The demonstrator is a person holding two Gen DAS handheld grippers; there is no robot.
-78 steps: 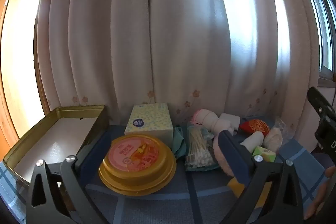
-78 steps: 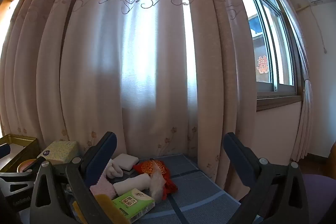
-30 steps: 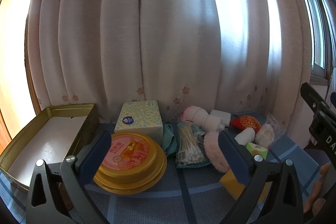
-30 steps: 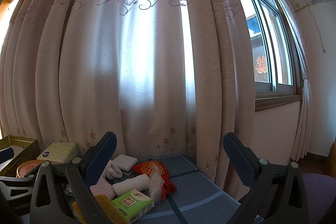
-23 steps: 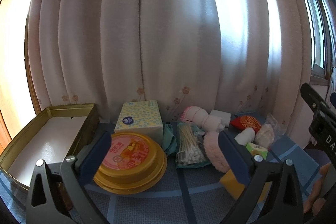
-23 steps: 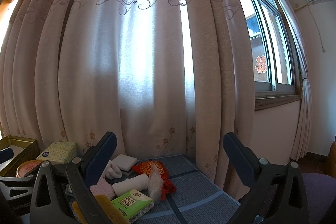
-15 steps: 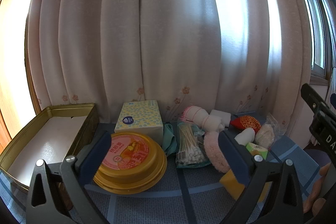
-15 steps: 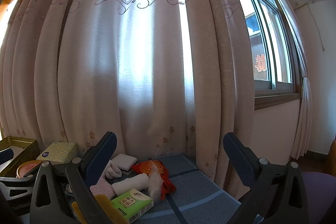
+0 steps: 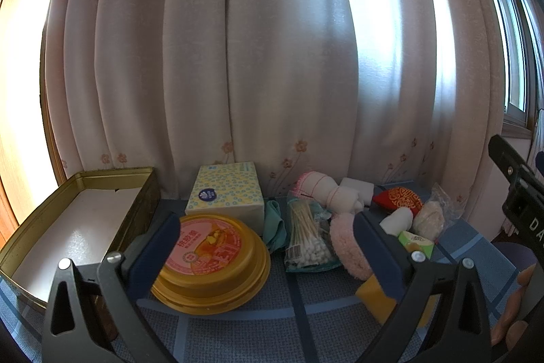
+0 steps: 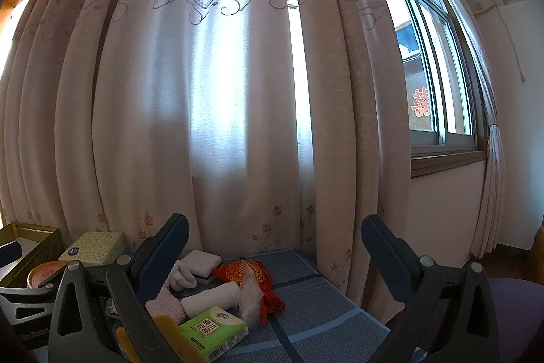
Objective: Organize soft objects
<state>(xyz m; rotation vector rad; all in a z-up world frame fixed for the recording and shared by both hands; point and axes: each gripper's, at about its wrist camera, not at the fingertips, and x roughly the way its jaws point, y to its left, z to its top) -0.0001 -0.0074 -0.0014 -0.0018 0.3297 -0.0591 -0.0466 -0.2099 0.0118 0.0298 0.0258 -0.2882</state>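
Gold tin [image 9: 81, 189] stands empty at left; soft objects [image 9: 343, 210] are heaped at right. Left gripper [image 9: 265, 237] and right gripper [image 10: 273, 244] are held wide, empty. Cotton-swab bag [image 9: 307, 237] may slip if pinched loosely

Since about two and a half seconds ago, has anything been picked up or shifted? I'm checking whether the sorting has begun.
Not yet. The left tongs drew back and rose a little from the gold tin and cotton swab bag, widening their view. Nothing was gripped or released: both tongs stay open and empty, the right tongs almost unmoved. The tissue box, pink puff and the rest lie as before.
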